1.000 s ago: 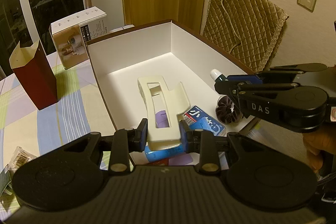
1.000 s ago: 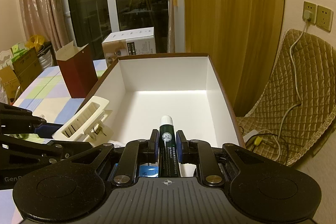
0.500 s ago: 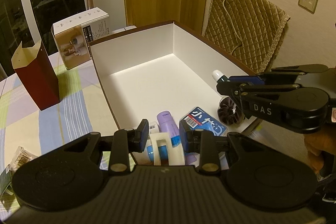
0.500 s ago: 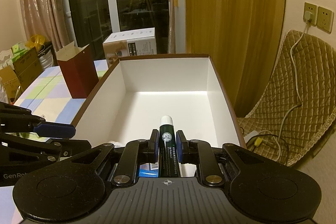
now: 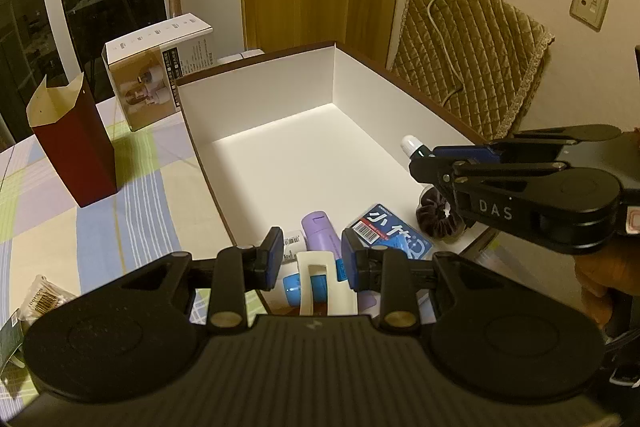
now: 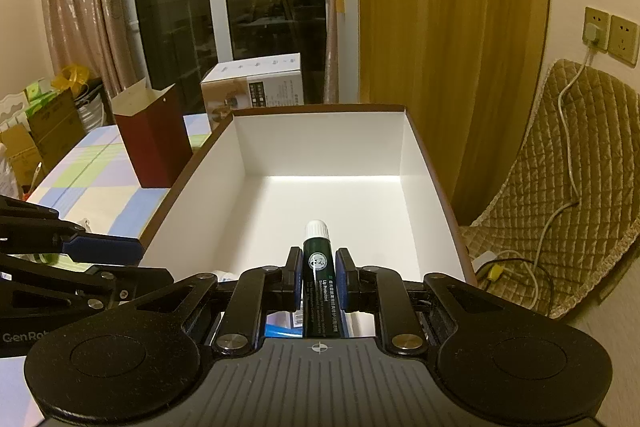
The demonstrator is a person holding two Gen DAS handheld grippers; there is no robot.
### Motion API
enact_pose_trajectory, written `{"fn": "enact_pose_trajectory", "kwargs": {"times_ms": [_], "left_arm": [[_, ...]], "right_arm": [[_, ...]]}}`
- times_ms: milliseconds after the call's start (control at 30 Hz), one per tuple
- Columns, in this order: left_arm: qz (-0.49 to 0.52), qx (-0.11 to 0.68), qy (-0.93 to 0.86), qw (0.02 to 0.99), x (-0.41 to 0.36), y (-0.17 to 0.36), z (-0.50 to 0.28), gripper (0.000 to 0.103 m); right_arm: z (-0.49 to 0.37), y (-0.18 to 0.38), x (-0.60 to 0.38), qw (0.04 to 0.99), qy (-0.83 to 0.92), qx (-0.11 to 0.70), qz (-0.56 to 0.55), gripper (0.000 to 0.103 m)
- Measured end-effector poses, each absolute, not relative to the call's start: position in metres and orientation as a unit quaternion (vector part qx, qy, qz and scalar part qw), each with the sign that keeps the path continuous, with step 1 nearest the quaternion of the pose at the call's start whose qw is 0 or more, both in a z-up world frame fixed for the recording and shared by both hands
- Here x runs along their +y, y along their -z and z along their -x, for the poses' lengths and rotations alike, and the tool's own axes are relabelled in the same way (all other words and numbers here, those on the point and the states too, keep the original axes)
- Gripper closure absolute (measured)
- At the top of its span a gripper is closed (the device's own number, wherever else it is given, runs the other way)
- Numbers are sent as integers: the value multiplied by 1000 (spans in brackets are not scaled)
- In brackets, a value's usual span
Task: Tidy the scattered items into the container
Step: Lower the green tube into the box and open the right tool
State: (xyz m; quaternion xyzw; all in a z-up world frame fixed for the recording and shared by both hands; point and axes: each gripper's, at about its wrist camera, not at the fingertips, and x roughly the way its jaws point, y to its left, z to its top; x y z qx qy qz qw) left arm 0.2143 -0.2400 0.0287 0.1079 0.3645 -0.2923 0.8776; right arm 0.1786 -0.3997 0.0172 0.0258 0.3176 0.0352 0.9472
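The box [image 6: 320,151] lies open-topped, its far half bare white floor inside brown-edged walls. At the near end lie a purple bottle [image 5: 318,233], a blue packet [image 5: 394,237], a dark scrunchie [image 5: 438,217] and a cream clip [image 5: 324,285]. The left gripper [image 5: 308,259] stands slightly parted over the clip (pads clear of it). The right gripper [image 6: 318,277] clamps a green tube [image 6: 319,275], long axis pointing into the box, white cap foremost. A red bag [image 5: 74,151] and a carton [image 5: 160,71] stand left of the box.
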Motion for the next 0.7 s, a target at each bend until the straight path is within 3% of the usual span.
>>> {"fn": "enact_pose_trajectory", "kwargs": {"times_ms": [700], "left_arm": [[-99, 369, 287, 879, -230, -28, -211, 77]], "right_arm": [[-171, -16, -402, 947, -27, 320, -29, 84]]}}
